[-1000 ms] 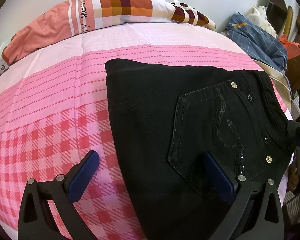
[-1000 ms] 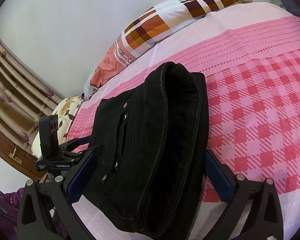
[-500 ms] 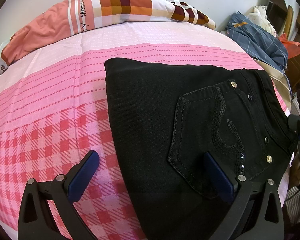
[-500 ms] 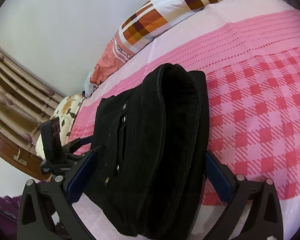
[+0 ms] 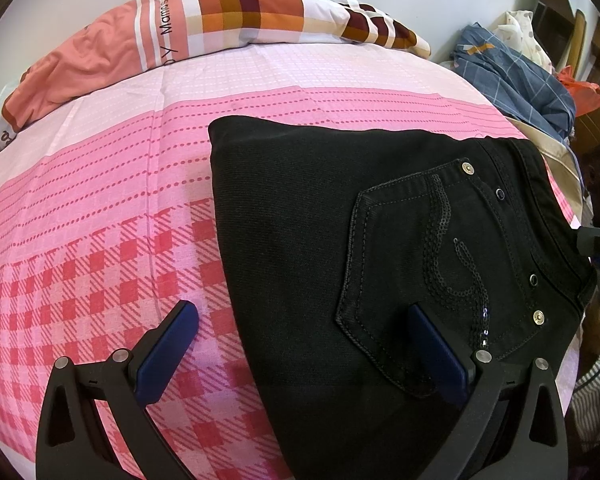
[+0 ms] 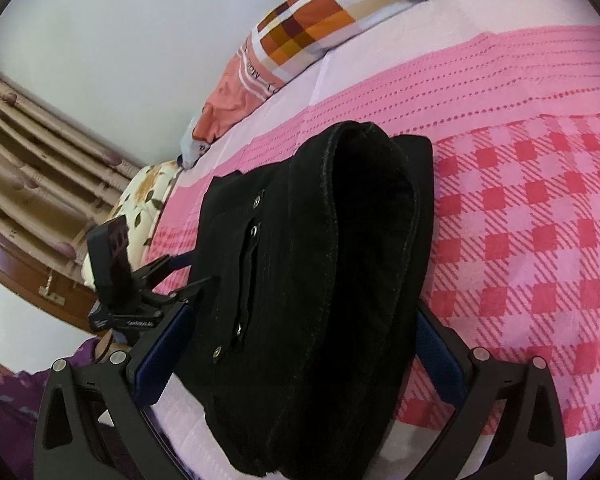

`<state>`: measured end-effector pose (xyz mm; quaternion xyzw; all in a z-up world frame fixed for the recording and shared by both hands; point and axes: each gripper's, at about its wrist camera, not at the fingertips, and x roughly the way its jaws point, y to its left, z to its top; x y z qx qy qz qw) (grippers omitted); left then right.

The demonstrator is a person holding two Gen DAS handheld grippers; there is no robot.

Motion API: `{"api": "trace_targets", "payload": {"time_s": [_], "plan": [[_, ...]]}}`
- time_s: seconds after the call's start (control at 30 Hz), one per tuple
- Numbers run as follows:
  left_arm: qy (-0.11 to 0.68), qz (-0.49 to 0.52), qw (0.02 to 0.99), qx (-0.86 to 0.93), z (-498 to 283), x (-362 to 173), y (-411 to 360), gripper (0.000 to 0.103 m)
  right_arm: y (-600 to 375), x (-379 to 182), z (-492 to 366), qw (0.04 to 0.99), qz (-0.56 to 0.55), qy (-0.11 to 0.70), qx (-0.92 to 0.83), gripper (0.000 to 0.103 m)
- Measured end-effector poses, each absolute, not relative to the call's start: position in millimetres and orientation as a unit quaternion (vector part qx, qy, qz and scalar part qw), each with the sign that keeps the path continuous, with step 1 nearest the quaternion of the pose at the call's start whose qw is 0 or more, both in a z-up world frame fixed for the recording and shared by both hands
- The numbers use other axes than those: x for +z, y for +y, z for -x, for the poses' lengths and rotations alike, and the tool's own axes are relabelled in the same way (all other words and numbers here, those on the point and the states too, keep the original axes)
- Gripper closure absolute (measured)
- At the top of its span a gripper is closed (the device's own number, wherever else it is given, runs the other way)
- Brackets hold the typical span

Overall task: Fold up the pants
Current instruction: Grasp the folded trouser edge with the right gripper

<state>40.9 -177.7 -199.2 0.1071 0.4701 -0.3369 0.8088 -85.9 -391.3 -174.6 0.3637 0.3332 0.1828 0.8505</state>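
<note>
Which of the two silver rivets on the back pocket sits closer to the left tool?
The lower rivet, at the pocket corner beside the sequin swirl's end, near the left tool. The other rivet sits at the pocket's far top corner.

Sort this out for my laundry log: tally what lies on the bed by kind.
Black pants: 1
Checked pillow: 1
Floral pillow: 1
Blue plaid cloth: 1
Total: 4
</note>
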Motion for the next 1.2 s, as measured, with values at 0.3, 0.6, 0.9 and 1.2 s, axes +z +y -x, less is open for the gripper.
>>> {"api": "trace_targets", "payload": {"time_s": [0.3,0.6,0.9,1.2], "plan": [[0.464,-0.106,0.81,-0.343,-39.6,-199.1,-175.5,0.0,-387.1,-169.9,79.1,0.846,-0.35,0.36,0.18,0.0],[0.466,-0.11,0.808,-0.344,-39.4,-198.5,-176.6,0.0,-412.4,-194.7,86.2,0.817,-0.416,0.356,0.182,0.064],[0.47,-0.112,0.797,-0.362,-45.3,-198.2,-182.9,0.0,-415.8,-193.7,76.1,0.802,-0.431,0.364,0.195,0.056],[0.452,-0.111,0.802,-0.374,-39.2,-185.9,-188.5,0.045,-406.0,-192.9,86.7,0.81,-0.448,0.339,0.166,0.072]]}}
